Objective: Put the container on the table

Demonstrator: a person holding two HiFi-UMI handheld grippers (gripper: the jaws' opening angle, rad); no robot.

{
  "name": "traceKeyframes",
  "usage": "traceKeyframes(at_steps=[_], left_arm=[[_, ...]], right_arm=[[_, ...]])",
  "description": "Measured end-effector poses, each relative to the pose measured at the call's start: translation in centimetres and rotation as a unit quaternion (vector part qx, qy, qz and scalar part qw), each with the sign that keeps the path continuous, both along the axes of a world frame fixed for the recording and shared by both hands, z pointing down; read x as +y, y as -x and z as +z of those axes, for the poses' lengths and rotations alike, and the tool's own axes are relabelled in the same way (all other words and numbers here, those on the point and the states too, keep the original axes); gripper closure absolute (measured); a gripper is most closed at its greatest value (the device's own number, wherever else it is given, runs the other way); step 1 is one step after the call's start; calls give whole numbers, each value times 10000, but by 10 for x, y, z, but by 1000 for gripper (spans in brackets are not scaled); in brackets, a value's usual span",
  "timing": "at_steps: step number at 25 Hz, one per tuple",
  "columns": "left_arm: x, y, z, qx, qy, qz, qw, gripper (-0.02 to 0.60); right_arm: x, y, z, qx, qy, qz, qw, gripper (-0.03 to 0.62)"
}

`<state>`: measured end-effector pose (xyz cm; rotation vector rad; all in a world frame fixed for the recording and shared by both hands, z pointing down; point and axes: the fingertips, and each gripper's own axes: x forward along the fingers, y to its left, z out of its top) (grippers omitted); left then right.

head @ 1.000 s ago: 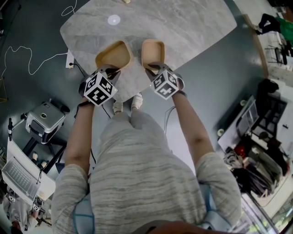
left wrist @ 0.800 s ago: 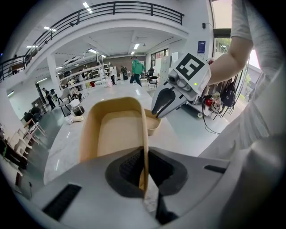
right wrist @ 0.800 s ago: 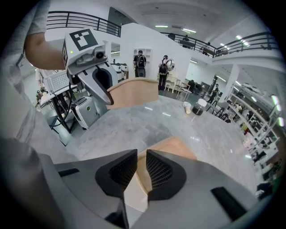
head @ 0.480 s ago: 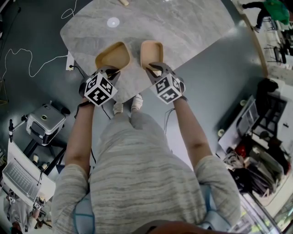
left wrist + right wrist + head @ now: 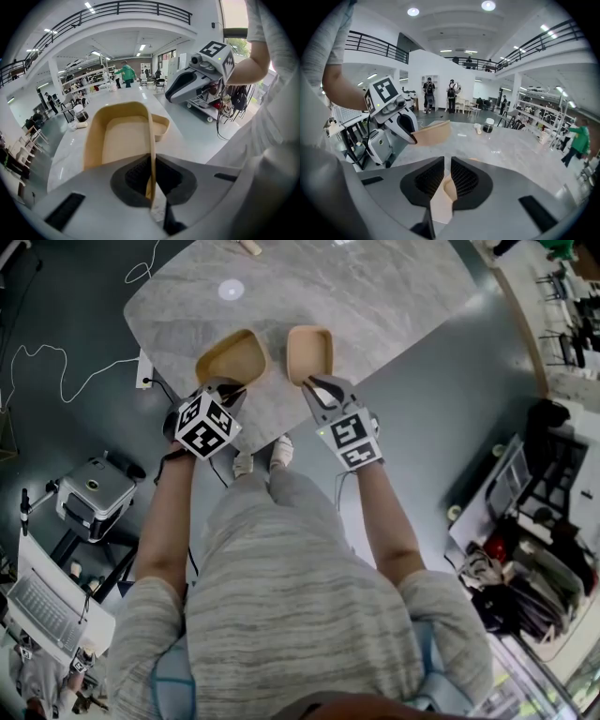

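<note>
Comparing with a second ago: the right gripper [image 5: 317, 382] is drawn back toward frame centre, clamped on the right container [image 5: 310, 351], set on the surface [image 5: 394, 296]. The left gripper [image 5: 232, 386] stays clamped on the left container [image 5: 232, 356]. Release is judged next.

Bright ceiling lights | glare spot on table [image 5: 232, 289] — fisheye-warped edges | gripper views dark-cornered — sharp

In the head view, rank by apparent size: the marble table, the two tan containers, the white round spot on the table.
1. Marble table.
2. Left container and right container: left looks wider, but tilt makes that unsure.
3. White round spot.
</note>
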<state>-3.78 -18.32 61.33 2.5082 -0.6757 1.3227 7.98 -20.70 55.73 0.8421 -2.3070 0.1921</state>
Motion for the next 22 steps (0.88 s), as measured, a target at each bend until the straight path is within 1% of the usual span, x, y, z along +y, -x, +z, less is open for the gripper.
traceKeyframes(at_steps=[4,8,11,12,22], left_arm=[[0,-3,2,0,18,22,10000,578],[-1,-4,2,-3,28,26,10000,578],[-1,-3,3,-12,34,23,10000,578],[-1,-3,3,-17,35,23,10000,578],[-2,-3,6,-71,80,-6,9999,578]], right_arm=[[4,-1,-11,-381,-10,218,9990,554],[12,0,-21,-599,73,171,9980,556],[15,0,-27,-748,18,166,9971,559],[15,0,-28,-787,0,176,9967,592],[16,-3,-31,-856,-2,263,9960,592]])
